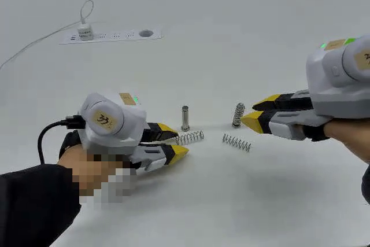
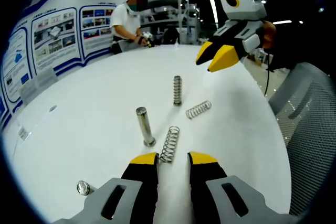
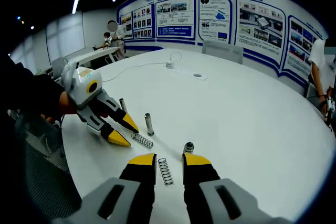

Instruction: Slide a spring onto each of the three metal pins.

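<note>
surface: glossy white tabletop [image 1: 243,39], flat white socket strip [image 1: 110,34] | room: blue-framed wall poster boards [image 3: 210,17] | left gripper [image 2: 172,157]: jaws apart | right gripper [image 3: 169,158]: jaws apart

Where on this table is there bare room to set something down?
Free: the wide table between power strip and bare pin; also the near side before the loose springs. Crowded: between left tongs and right tongs, around the sprung pin.

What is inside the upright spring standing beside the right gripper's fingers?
A metal pin: its top end shows within the upright spring. The coils cover most of its shaft and its base.
</note>
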